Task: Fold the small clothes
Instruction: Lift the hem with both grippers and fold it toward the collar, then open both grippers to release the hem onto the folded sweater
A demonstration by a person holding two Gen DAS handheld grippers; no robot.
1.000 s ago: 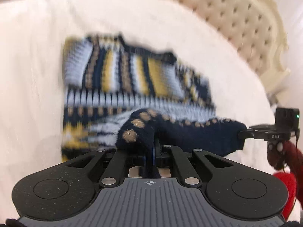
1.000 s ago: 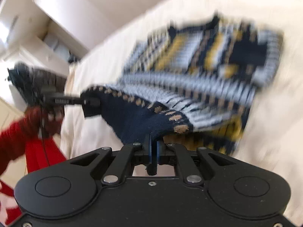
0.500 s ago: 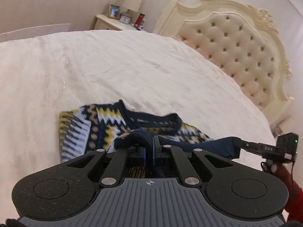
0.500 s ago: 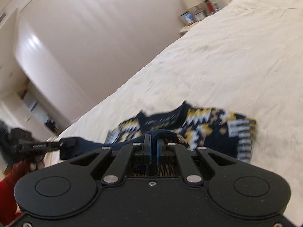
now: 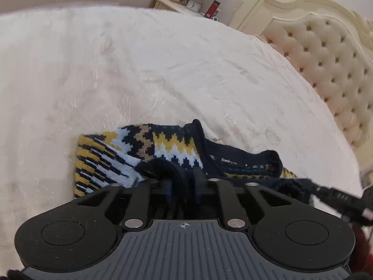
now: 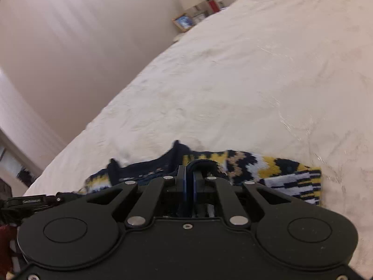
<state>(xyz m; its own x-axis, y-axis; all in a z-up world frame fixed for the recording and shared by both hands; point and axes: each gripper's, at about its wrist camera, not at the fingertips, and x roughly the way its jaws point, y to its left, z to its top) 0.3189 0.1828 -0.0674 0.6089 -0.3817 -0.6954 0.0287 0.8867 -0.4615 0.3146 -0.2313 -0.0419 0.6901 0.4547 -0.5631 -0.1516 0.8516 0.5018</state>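
On the cream bed (image 5: pixel 163 70), seen from your left wrist, the patterned sweater (image 5: pixel 163 147) lies just ahead of your left gripper (image 5: pixel 183 182), its navy collar facing away and a label showing inside the neck. Your left gripper has its fingers parted a little, with a dark navy fold of the sweater sitting between them; you cannot tell whether it is pinched or loose. Off to the right, your right gripper (image 5: pixel 303 185) grips the navy hem edge. A tufted headboard (image 5: pixel 326 65) and a nightstand (image 5: pixel 181 4) with a picture frame stand beyond.

From your right wrist, the sweater (image 6: pixel 268 170) spreads across the bed (image 6: pixel 233 81) directly in front. Your right gripper (image 6: pixel 190 175) is clenched on a navy fold of the sweater, its blue-lined fingers nearly together. Your left gripper (image 6: pixel 58 197) shows at the far left, touching the sweater's edge.
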